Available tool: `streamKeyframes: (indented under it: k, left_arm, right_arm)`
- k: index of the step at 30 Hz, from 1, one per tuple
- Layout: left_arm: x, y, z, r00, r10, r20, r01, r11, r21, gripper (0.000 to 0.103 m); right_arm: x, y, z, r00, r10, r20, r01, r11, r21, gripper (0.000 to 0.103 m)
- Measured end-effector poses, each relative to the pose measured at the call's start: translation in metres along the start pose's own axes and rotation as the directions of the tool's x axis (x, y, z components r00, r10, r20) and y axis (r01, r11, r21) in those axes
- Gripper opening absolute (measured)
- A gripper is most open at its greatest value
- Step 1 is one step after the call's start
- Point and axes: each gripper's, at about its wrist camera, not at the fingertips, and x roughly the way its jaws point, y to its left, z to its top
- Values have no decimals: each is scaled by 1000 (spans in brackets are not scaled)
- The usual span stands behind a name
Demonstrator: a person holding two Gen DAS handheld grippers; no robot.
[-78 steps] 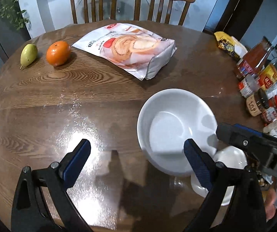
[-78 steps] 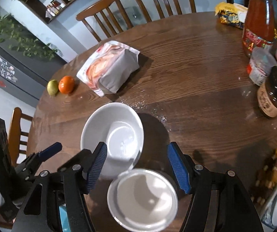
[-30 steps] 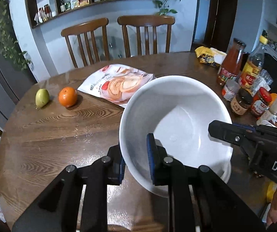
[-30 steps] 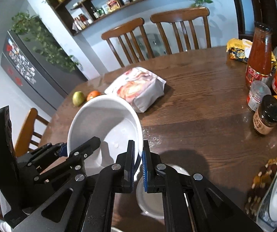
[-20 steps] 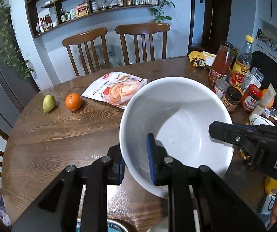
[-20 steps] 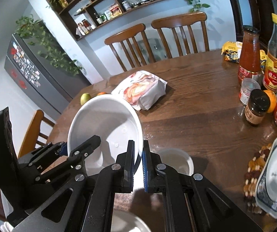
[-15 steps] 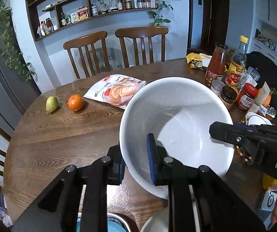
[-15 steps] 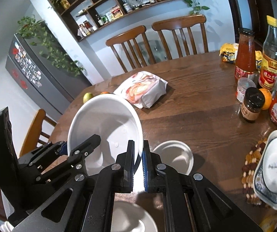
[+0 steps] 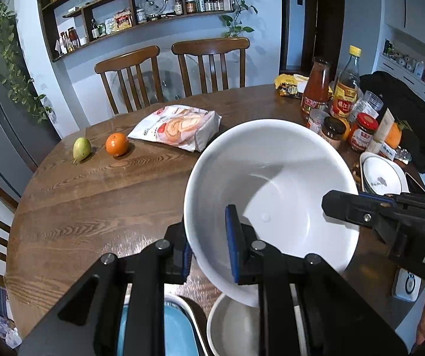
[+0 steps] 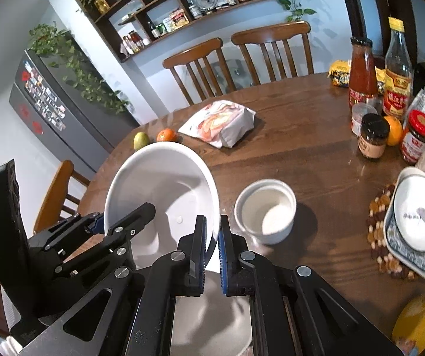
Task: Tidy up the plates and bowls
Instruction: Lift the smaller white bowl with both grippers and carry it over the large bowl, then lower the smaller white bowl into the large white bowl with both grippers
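White bowl [image 9: 271, 184]: hanging tilted above the brown wooden desk [image 9: 94, 195], mouth facing the cameras, carried by both tongs at once.
Left tongs [image 9: 211, 238]: standing only a little apart, pinching the bowl's near-left rim, one blue pad inside the wall and one outside.
Right tongs [image 10: 212, 238]: sitting almost pressed together, nipping the thin rim on the bowl's other side; in the left view its black body is reaching in from the right edge.
Bowl's place: floating over the near part of the desk, nearer than the snack bag [image 9: 180, 127].
Small white bowl [image 10: 265, 210]: standing upright on the desk just beside the lifted bowl, on the side toward the jars.
Another white dish [image 9: 236, 326]: lying under the lifted bowl at the bottom of the left view, partly hidden by the tongs.
Blue tray [image 9: 171, 326]: showing beside that dish, at the near edge, mostly covered by the left tongs.
Patterned plate [image 10: 414, 255]: resting on a woven mat, carrying a white bowl with a grey mark, well apart from the lifted bowl, close to the jars.
Orange [image 9: 117, 144] and pear [image 9: 81, 149]: sitting side by side beyond the lifted bowl, left of the snack bag.
Bottles and jars [image 10: 372, 132]: crowding the desk's edge past the small white bowl.
Chairs [image 9: 171, 71]: two, standing behind the desk.
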Motion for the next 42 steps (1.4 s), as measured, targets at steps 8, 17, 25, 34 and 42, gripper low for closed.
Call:
streamKeyframes:
  k: [8,17,25,34,42]
  left_arm:
    - [-2,-2,-23,999,-7,-41,8,1000,9,18]
    - [0,-1,-44,996,-19,-87,19,1000,1,18]
    - [6,-3,-59,990,-29,-135,29,1000,-2,18]
    - [21,-4,-78,975,-55,-216,52,998,-19,18]
    - [32,-5,-96,956,-76,-283,72,997,-24,18]
  right_arm:
    - [-1,2,-24,999,-10,-40,10,1000,14,8]
    - [2,4,-45,996,-18,-85,20,999,26,9]
    - [8,1,-62,992,-22,-127,28,999,42,9]
    - [18,-2,-78,983,-32,-181,43,997,59,9]
    - [29,-9,-94,971,-36,-238,56,995,78,9]
